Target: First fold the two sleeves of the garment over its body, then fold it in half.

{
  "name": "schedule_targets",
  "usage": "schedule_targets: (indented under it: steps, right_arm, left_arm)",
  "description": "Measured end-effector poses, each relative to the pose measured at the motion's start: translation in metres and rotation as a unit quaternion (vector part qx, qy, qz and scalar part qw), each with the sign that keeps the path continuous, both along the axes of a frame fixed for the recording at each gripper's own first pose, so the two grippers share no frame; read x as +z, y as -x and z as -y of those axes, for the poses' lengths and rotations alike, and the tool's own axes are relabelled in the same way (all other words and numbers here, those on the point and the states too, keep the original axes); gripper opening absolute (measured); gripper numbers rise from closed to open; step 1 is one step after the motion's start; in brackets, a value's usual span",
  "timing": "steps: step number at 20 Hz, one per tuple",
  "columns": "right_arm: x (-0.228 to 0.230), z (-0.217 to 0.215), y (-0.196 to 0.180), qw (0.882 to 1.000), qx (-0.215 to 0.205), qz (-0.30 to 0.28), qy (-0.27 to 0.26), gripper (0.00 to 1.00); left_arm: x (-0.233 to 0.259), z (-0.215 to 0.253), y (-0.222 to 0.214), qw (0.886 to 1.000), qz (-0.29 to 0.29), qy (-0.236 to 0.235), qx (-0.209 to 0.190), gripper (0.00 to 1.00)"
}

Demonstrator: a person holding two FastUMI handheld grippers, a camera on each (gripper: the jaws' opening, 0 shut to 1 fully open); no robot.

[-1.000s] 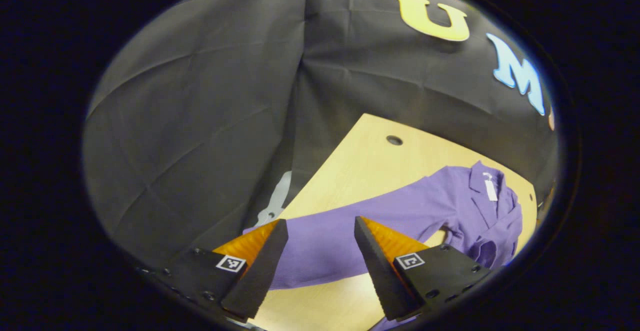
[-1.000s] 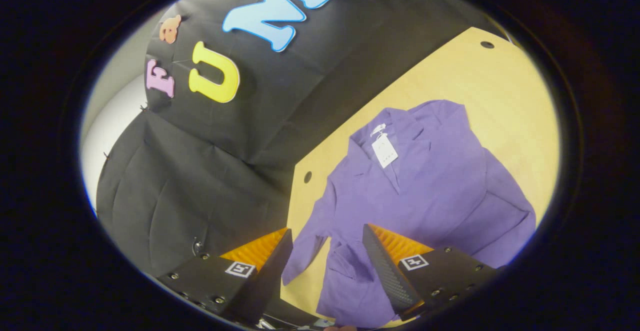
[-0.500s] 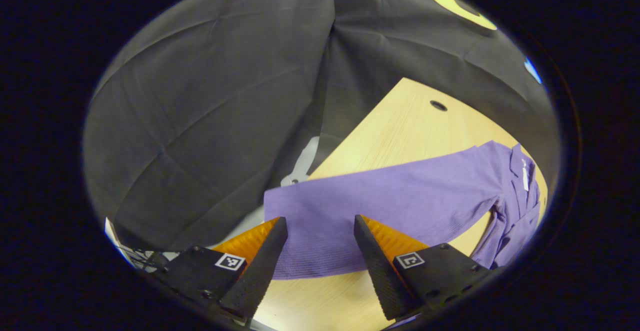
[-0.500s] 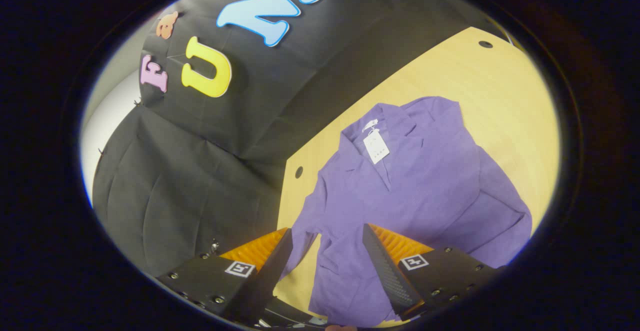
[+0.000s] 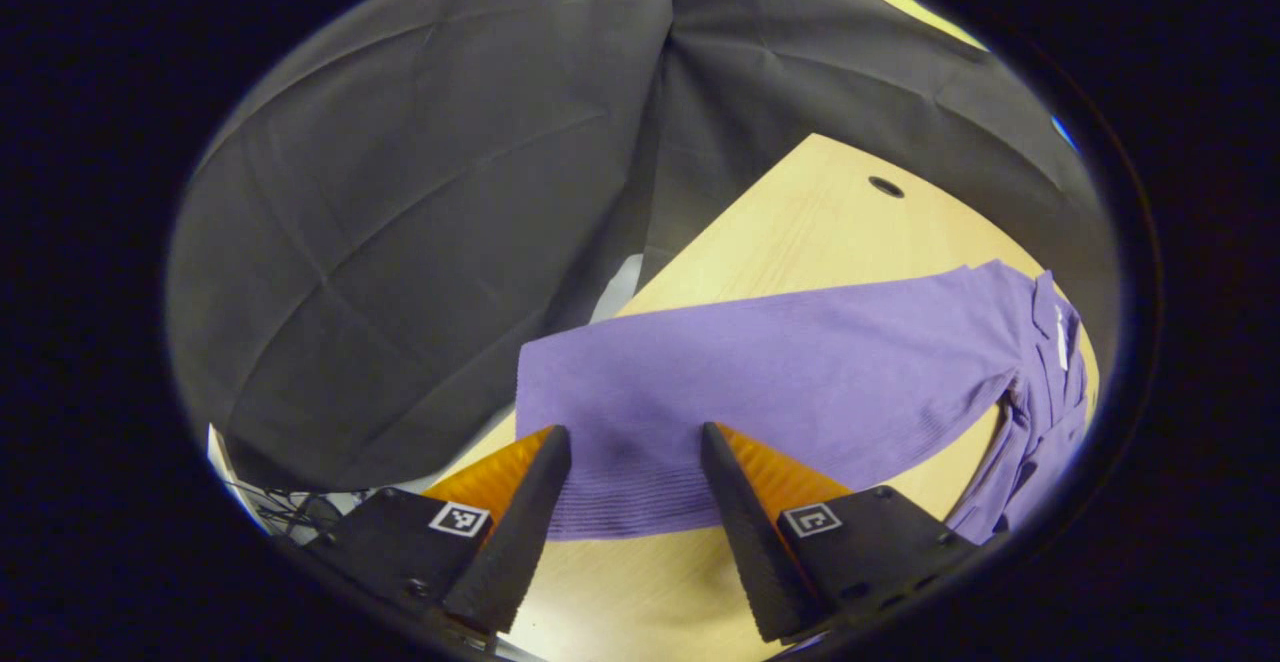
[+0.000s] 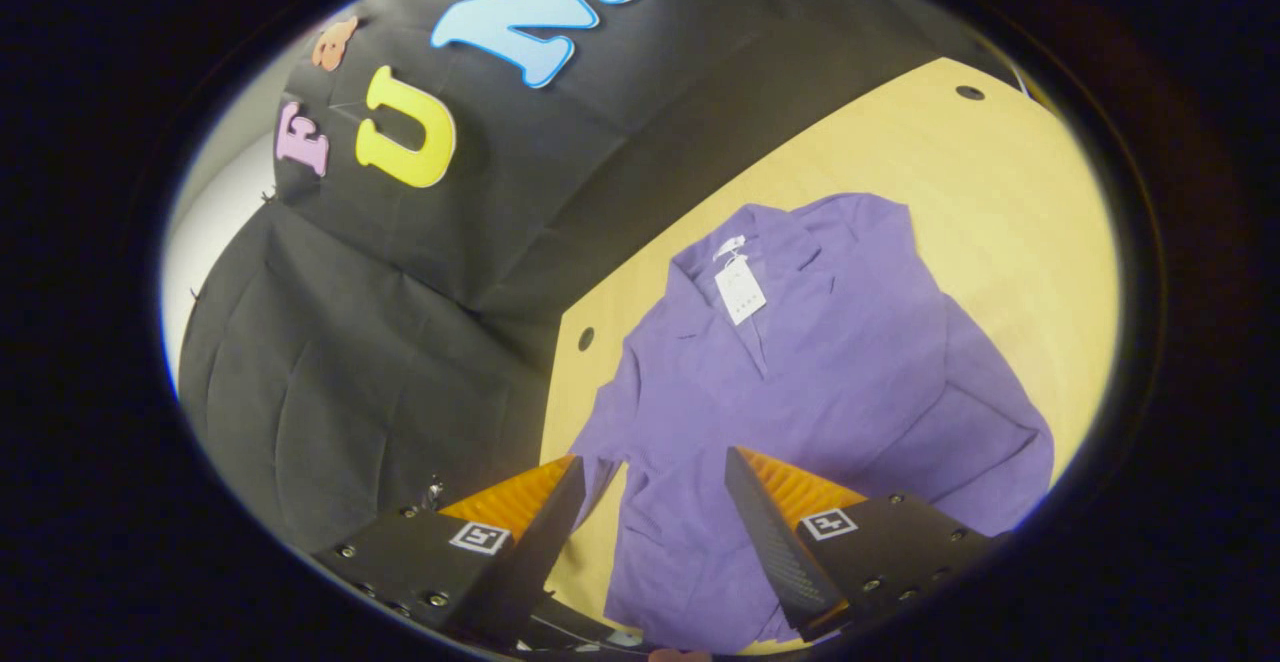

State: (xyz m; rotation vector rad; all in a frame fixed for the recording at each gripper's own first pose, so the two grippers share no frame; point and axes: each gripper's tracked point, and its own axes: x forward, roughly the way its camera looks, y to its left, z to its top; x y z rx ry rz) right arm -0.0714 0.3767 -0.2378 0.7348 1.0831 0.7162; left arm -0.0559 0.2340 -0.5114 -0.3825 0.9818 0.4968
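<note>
A purple collared garment (image 6: 820, 362) lies face up on the light wooden table (image 6: 1000, 192), a white tag (image 6: 741, 290) at its neck. In the right gripper view one sleeve lies folded across its body at the right. Its other sleeve (image 5: 760, 382) stretches flat along the table in the left gripper view, cuff end nearest me. My left gripper (image 5: 630, 527) hangs open just above that cuff, one finger on each side. My right gripper (image 6: 650, 542) is open over the garment's lower part, nothing between its fingers.
The table's left edge (image 5: 700, 242) runs close to the sleeve's cuff, with the black booth cloth (image 5: 420, 222) beyond it. Small round holes (image 5: 886, 186) mark the table's far corners. Bare wood (image 6: 1040, 242) lies to the right of the garment.
The left gripper has come closer to the sleeve's cuff, which now looms larger between its fingers. The right gripper has drifted slightly over the garment's lower part. Both stay open.
</note>
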Motion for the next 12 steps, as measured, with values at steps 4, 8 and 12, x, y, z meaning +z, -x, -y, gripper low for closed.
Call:
schedule_targets:
  steps: [4,8,12]
  right_arm:
    - [-0.002,0.000,0.003,1.000,0.005,-0.002,0.004,0.90]
    - [-0.001,0.001,0.004,1.000,0.006,-0.003,0.005,0.90]
    - [-0.002,0.006,0.006,1.000,0.009,0.001,0.014,0.90]
  left_arm:
    - [0.002,0.012,-0.013,1.000,0.004,-0.003,-0.025,0.60]
    - [0.000,0.008,-0.018,0.999,-0.020,-0.031,0.006,0.08]
    - [0.003,0.015,-0.026,0.999,-0.030,-0.038,-0.024,0.07]
